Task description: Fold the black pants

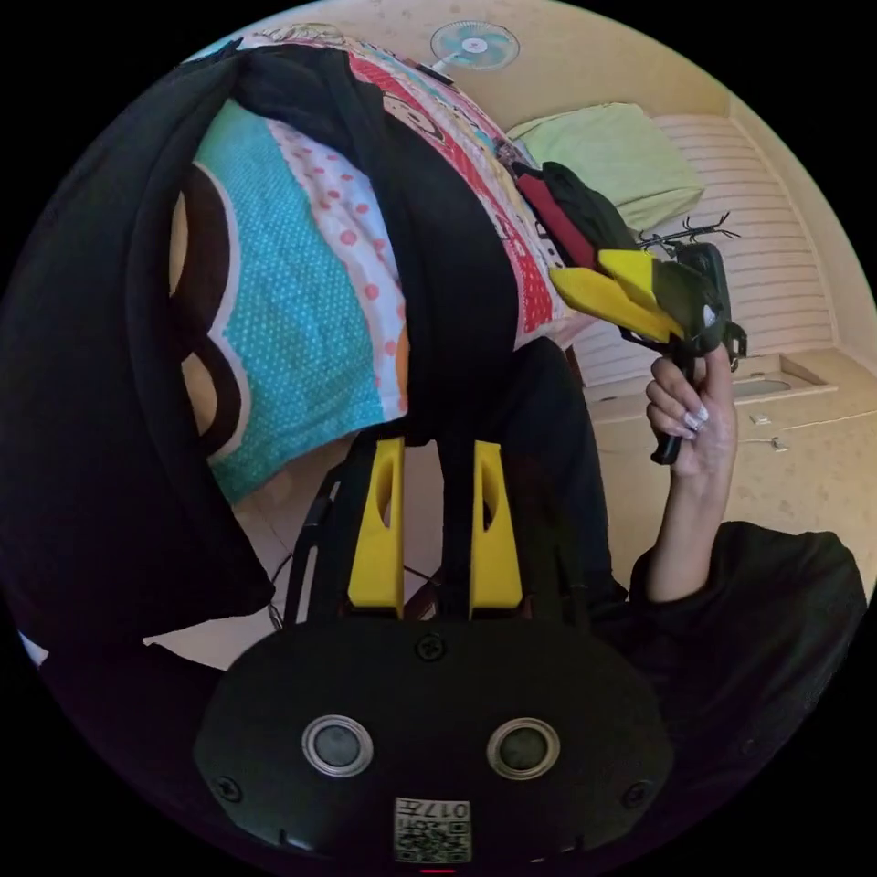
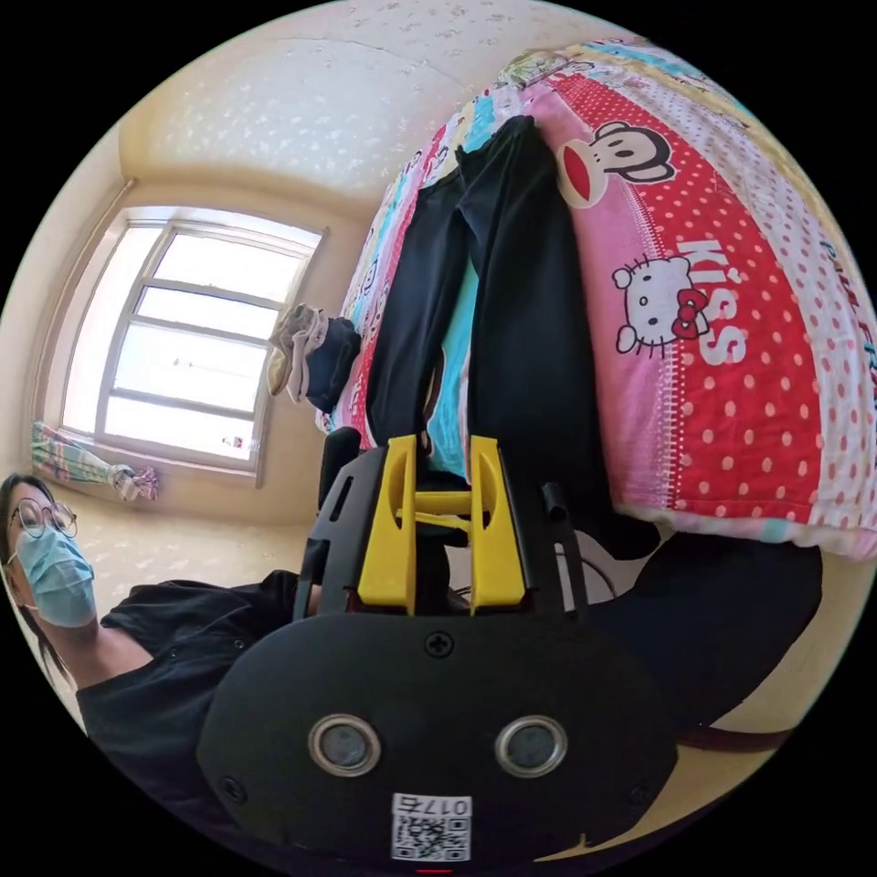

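Observation:
The black pants (image 2: 530, 301) lie lengthwise on a cartoon-print bedspread (image 2: 722, 384), both legs stretching away and one end hanging over the bed's edge. In the left gripper view the pants (image 1: 448, 247) drape over the edge, and a strip of the fabric runs down between the yellow jaws of my left gripper (image 1: 437, 448), which stand apart and open. My right gripper (image 2: 440, 446) is open too, with nothing between its jaws and its tips pointing at the near end of the pants. A hand holds that right gripper (image 1: 610, 290) in the air beside the bed, clear of the pants.
A red and black clothes pile (image 1: 568, 212) and a green pillow (image 1: 621, 155) sit further along the bed. A fan (image 1: 475, 44) stands by the wall. Another small clothes heap (image 2: 315, 361) lies near the window (image 2: 183, 338). The person's black sleeve (image 1: 758, 621) is close by.

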A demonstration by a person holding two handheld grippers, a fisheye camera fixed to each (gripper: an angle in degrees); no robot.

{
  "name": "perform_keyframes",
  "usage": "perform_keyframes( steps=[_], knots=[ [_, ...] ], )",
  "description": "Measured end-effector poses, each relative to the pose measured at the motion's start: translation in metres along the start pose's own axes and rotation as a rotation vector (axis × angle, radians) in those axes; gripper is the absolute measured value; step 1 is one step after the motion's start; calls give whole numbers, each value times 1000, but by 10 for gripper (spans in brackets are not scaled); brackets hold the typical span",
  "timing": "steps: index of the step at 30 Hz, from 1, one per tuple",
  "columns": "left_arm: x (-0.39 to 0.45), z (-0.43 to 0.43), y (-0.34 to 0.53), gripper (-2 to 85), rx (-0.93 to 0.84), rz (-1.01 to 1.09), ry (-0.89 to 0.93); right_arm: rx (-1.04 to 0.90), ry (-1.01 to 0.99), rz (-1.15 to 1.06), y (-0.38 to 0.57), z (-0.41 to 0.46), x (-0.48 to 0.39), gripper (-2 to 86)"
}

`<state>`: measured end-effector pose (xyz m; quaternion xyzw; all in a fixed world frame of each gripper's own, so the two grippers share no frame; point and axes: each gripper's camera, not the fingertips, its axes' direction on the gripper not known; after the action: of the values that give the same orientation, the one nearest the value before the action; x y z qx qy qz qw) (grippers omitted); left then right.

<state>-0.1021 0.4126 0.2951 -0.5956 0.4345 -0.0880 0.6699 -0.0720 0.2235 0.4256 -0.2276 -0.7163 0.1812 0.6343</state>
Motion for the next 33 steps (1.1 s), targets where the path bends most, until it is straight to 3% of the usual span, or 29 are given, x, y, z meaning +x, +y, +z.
perform_keyframes(
  steps=[5,11,15,18,22,27,33],
  knots=[
    [-7,-3,4,109,122,31,12,-93,133,-21,-26,18,-21,94],
    [-11,31,-3,78,-32,64,-25,-103,169,-31,-40,21,-40,99],
    [-14,10,21,25,21,79,202,-125,206,-32,-39,16,-43,78],
    [0,-17,38,17,75,115,247,-66,263,-30,-46,1,-47,69],
    [34,-66,60,10,170,209,162,-5,340,1,-103,-24,-62,114],
    [50,-113,76,6,245,265,119,12,251,-29,-209,-31,-74,136],
    [30,-159,85,3,290,239,242,17,495,40,-333,8,-78,162]
  ],
)
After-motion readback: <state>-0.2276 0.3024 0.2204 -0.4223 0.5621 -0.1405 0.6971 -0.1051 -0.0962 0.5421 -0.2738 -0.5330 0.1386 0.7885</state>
